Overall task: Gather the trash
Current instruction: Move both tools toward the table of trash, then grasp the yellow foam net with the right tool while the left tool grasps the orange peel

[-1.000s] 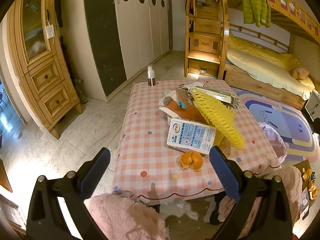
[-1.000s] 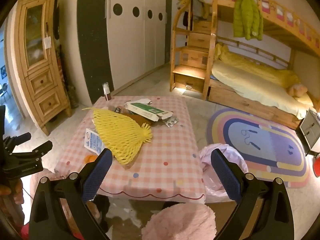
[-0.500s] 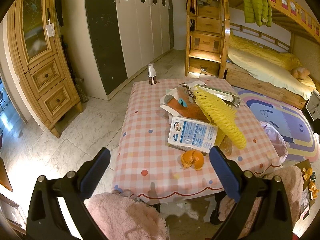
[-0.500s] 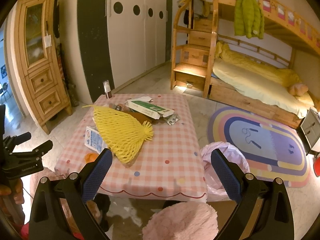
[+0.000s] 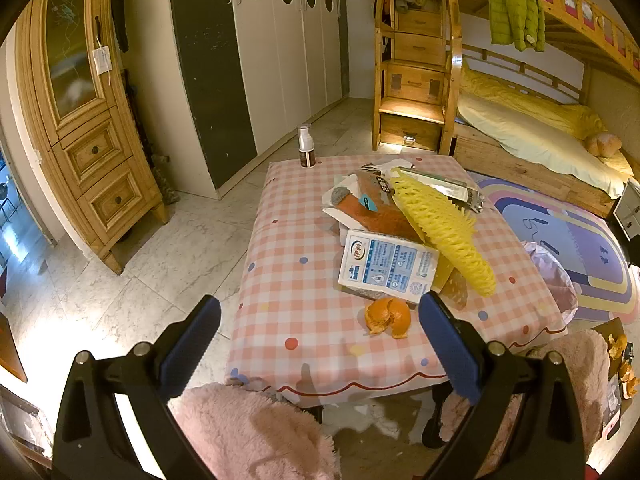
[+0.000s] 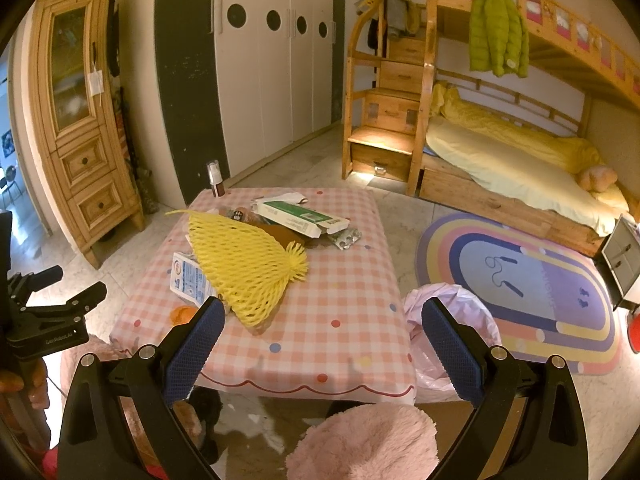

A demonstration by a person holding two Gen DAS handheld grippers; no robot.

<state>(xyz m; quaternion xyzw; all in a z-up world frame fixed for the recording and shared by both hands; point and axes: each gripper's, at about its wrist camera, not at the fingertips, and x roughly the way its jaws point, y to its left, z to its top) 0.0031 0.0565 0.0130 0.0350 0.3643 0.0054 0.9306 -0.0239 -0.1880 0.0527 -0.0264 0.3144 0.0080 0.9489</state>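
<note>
A pink-and-white checked tablecloth [image 5: 304, 280] with coloured dots carries a yellow foam net [image 5: 444, 228], a blue-and-white printed packet [image 5: 386, 266], orange peel [image 5: 388, 316] and a green-and-white box [image 6: 300, 214], beside a pink bag [image 6: 448, 320].

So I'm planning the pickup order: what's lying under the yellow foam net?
The yellow foam net overlaps a blue-and-white packet, an orange-brown wrapper and a clear yellowish wrapper. Anything beneath its middle is covered.
</note>
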